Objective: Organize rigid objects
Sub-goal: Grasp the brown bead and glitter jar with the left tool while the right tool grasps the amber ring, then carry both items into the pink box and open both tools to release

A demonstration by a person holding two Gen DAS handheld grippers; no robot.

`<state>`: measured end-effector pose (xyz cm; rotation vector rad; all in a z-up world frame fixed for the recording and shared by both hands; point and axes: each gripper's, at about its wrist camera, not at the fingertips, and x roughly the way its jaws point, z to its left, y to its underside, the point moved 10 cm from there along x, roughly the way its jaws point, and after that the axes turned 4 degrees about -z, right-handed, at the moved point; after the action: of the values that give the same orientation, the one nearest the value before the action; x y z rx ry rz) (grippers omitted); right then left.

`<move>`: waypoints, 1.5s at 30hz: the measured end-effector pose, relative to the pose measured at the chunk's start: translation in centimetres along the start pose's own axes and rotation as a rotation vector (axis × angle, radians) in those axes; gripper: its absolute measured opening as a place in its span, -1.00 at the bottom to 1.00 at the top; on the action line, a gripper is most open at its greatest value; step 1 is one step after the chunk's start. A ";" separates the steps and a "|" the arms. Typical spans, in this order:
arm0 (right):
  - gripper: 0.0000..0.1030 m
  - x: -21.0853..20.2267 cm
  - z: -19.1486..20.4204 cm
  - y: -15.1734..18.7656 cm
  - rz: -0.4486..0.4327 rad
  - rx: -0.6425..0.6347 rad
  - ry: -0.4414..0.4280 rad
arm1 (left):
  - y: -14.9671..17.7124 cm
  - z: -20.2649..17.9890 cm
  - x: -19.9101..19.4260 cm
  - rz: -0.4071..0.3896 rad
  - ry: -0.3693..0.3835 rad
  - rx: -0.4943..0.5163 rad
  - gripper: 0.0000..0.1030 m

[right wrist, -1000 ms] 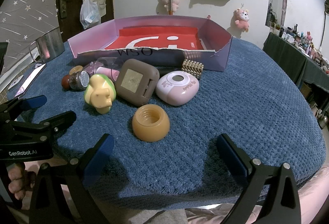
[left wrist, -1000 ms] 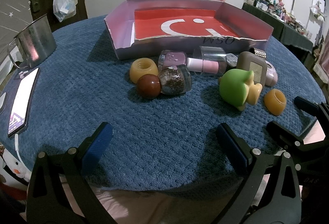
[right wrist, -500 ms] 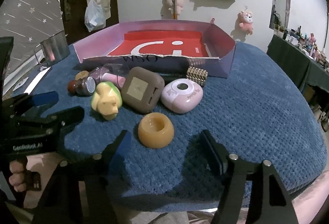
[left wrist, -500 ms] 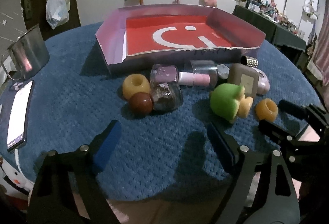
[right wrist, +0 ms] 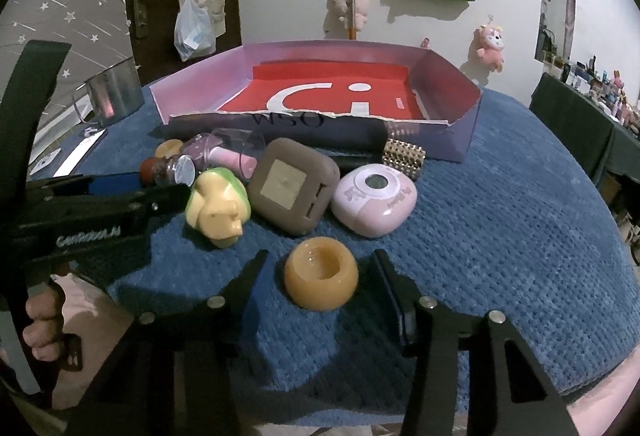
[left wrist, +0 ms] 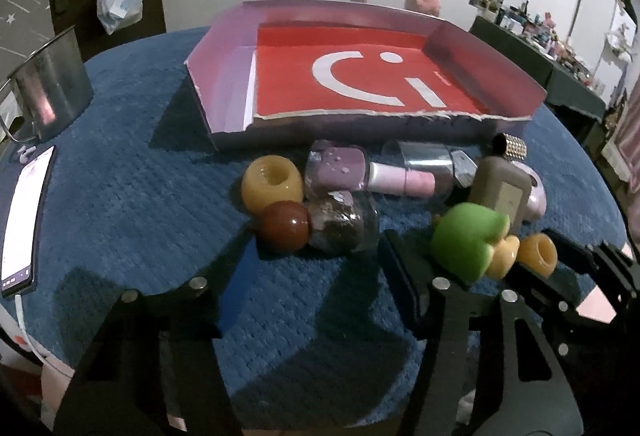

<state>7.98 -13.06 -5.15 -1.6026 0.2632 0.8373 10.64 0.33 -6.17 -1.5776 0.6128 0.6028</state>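
My right gripper (right wrist: 318,282) jaws are closing around the amber ring-shaped bead (right wrist: 321,280), not yet touching; my left gripper (left wrist: 298,276) jaws close on nothing. Bare blue counter (right wrist: 500,236) lies lower right.

The shallow cardboard tray (right wrist: 460,139) is sitting at the back of the quilted table cover (right wrist: 500,236). The loose objects are lying in a row just before its front wall: the square case (right wrist: 292,191) is leaning between the mushroom toy (right wrist: 218,207) on its left and the rounded case (right wrist: 374,201) on its right. The ring-shaped holder (right wrist: 322,274) is lying before them.
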 end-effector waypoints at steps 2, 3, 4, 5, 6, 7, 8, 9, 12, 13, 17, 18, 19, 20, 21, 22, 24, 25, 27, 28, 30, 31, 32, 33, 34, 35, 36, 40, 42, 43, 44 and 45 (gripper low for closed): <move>-0.07 0.1 0.1 -0.1 -0.002 -0.003 -0.003 | -0.2 0.1 0.2 0.000 0.000 -0.007 0.09; -0.08 0.2 0.2 -0.1 -0.001 -0.005 -0.003 | -0.3 0.1 0.4 0.000 -0.003 -0.007 0.09; -0.10 0.2 0.2 -0.2 -0.002 -0.007 -0.001 | -0.3 0.1 0.4 -0.001 -0.007 -0.005 0.09; -0.14 0.3 0.3 -0.3 -0.003 -0.010 0.000 | -0.4 0.1 0.5 -0.002 -0.010 -0.002 0.08; -0.16 0.3 0.3 -0.3 -0.004 -0.012 0.002 | -0.4 0.0 0.6 -0.004 -0.015 0.000 0.07; -0.19 0.4 0.3 -0.3 -0.005 -0.014 0.004 | -0.5 0.1 0.6 -0.006 -0.016 -0.003 0.07; -0.21 0.4 0.4 -0.4 -0.006 -0.015 0.004 | -0.6 0.1 0.7 -0.007 -0.017 -0.007 0.06; -0.21 0.4 0.4 -0.4 -0.006 -0.017 0.005 | -0.6 0.1 0.8 -0.009 -0.018 -0.009 0.06; -0.22 0.4 0.5 -0.4 -0.006 -0.028 0.009 | -0.6 0.1 0.8 -0.016 -0.023 0.000 0.06; -0.22 0.4 0.5 -0.4 -0.006 -0.028 0.008 | -0.6 0.1 0.7 -0.017 -0.021 0.001 0.05; -0.22 0.3 0.4 -0.4 -0.002 -0.017 -0.005 | -0.4 0.1 0.3 -0.015 -0.007 0.003 0.05; -0.22 0.1 0.4 -0.5 -0.004 -0.013 -0.012 | -0.3 0.0 0.1 -0.017 -0.003 0.006 0.05; -0.22 0.0 0.4 -0.6 -0.007 -0.012 -0.016 | -0.3 -0.1 0.0 -0.018 0.000 0.009 0.05; -0.22 -0.2 0.5 -0.7 -0.011 -0.014 -0.018 | -0.3 -0.2 -0.2 -0.020 0.003 0.012 0.05; -0.22 -0.4 0.5 -0.8 -0.015 -0.014 -0.022 | -0.3 -0.3 -0.4 -0.024 0.004 0.016 0.05; -0.22 -0.6 0.5 -1.1 -0.021 -0.013 -0.029 | -0.3 -0.4 -0.6 -0.027 0.005 0.019 0.05; -0.22 -1.0 0.6 -1.5 -0.031 -0.007 -0.045 | -0.5 -0.5 -1.2 -0.039 0.006 0.024 0.05; -0.22 -1.2 0.6 -1.8 -0.035 -0.002 -0.052 | -0.6 -0.6 -1.4 -0.046 0.008 0.026 0.05; -0.22 -1.5 0.5 -2.4 -0.044 0.005 -0.062 | -0.9 -0.7 -2.0 -0.060 0.009 0.032 0.05; -0.22 -1.6 0.5 -2.6 -0.047 0.008 -0.067 | -1.1 -0.7 -2.3 -0.066 0.009 0.034 0.05; -0.22 -1.7 0.4 -3.0 -0.051 0.016 -0.078 | -1.4 -0.8 -2.6 -0.077 0.012 0.037 0.05; -0.22 -1.7 0.4 -3.3 -0.052 0.022 -0.085 | -1.5 -0.9 -2.7 -0.081 0.014 0.040 0.05; -0.22 -1.7 0.3 -3.6 -0.055 0.022 -0.088 | -1.7 -0.9 -2.8 -0.083 0.014 0.042 0.05; -0.22 -1.8 0.3 -3.8 -0.057 0.022 -0.089 | -1.8 -0.9 -2.9 -0.087 0.015 0.043 0.05; -0.22 -1.8 0.3 -4.1 -0.061 0.020 -0.091 | -2.0 -0.9 -2.9 -0.089 0.015 0.044 0.05; -0.22 -1.8 0.3 -4.4 -0.064 0.020 -0.095 | -2.1 -0.9 -2.9 -0.090 0.015 0.046 0.05; -0.22 -1.7 0.3 -4.8 -0.065 0.020 -0.101 | -2.3 -1.0 -2.9 -0.092 0.014 0.049 0.05; -0.22 -1.5 0.0 -5.9 -0.074 0.027 -0.108 | -3.2 -1.2 -2.7 -0.097 0.020 0.060 0.05; -0.22 -1.4 0.0 -6.4 -0.078 0.027 -0.111 | -3.8 -1.3 -2.7 -0.102 0.027 0.066 0.05; -0.22 -1.4 -0.1 -6.6 -0.078 0.030 -0.117 | -4.2 -1.4 -2.6 -0.107 0.027 0.071 0.05; -0.22 -1.4 -0.1 -6.9 -0.078 0.035 -0.123 | -4.5 -1.4 -2.6 -0.110 0.026 0.075 0.05; -0.22 -1.3 -0.2 -7.1 -0.080 0.036 -0.124 | -4.8 -1.4 -2.6 -0.113 0.028 0.079 0.05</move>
<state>11.42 -12.03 1.17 -1.5116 0.1249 0.8621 12.17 -0.58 -0.81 -1.5378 0.5578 0.4674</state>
